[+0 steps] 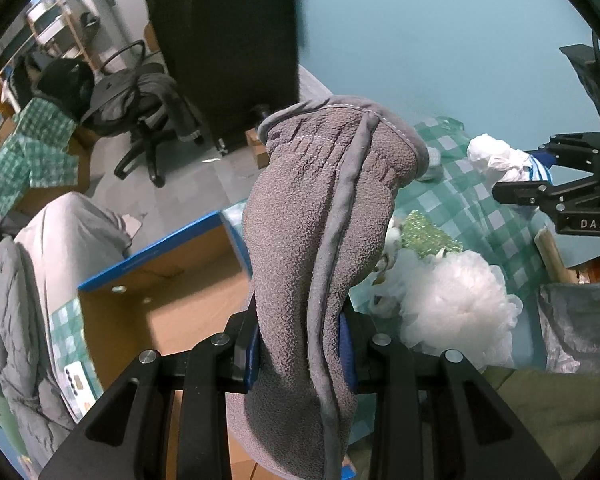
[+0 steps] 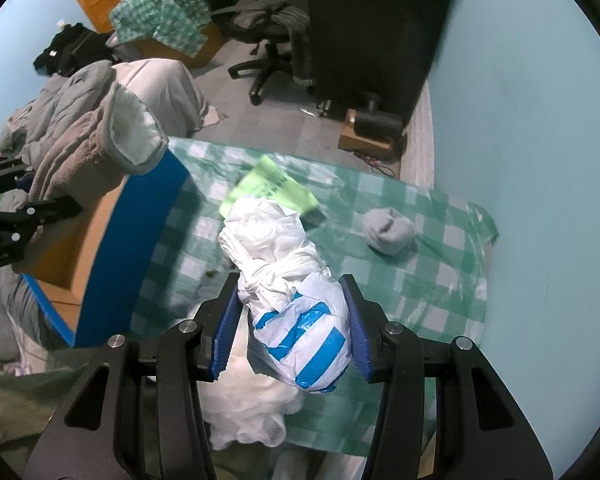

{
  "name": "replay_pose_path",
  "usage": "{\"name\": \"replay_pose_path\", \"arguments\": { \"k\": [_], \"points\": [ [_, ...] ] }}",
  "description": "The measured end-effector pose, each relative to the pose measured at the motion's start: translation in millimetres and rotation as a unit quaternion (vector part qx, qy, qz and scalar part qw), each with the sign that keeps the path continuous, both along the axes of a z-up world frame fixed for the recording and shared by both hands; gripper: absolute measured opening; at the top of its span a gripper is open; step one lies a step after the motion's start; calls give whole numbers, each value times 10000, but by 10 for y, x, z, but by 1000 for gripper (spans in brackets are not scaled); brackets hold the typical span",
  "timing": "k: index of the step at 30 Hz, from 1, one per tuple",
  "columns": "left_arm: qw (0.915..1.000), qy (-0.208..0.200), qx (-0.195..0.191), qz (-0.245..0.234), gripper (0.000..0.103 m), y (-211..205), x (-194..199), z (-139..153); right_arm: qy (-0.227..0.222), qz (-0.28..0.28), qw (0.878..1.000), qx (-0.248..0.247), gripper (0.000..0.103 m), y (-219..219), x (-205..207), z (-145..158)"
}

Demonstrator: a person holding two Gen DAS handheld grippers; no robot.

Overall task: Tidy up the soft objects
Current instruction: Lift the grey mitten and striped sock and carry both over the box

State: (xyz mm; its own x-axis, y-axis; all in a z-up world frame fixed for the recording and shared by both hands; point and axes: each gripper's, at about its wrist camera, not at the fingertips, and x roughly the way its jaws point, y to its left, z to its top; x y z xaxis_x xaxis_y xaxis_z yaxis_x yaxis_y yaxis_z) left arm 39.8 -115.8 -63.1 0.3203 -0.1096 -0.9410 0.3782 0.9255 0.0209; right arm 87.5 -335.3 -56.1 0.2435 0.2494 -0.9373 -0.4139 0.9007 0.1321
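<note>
Grey fleece glove point(image 1: 324, 240) pinched by left gripper point(image 1: 302, 354), above open cardboard box point(image 1: 168, 280), inside unclear. Right gripper point(image 2: 292, 320) clamps knotted plastic bag point(image 2: 288, 292) over checkered cloth point(image 2: 432, 280).

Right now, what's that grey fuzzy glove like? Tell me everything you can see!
The glove is grey fleece that looks soft and nubbly, with a smooth grey trim strip running down it and pale stitching around a gathered cuff. The left gripper is shut on it, blue pads pinching its lower half, so it stands up with the cuff on top. The right wrist view shows the cuff open, with a white lining. It hangs above the box, beside the checked cloth.
</note>
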Motion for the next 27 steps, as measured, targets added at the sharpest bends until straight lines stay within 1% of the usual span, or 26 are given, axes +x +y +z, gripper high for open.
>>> {"name": "replay_pose_path", "arguments": {
  "k": [4,12,27],
  "points": [
    [9998,20,-84,196,32,203,-80,8,-45,160,9999,29,49,187,16,71],
    [9981,64,-95,598,32,609,-217,-21,-77,571,9983,101,49,631,13,126],
    [9914,106,-150,1298,32,1241,-431,-65,-12,1228,9921,262,49,1479,-2,73]
  ]
}}
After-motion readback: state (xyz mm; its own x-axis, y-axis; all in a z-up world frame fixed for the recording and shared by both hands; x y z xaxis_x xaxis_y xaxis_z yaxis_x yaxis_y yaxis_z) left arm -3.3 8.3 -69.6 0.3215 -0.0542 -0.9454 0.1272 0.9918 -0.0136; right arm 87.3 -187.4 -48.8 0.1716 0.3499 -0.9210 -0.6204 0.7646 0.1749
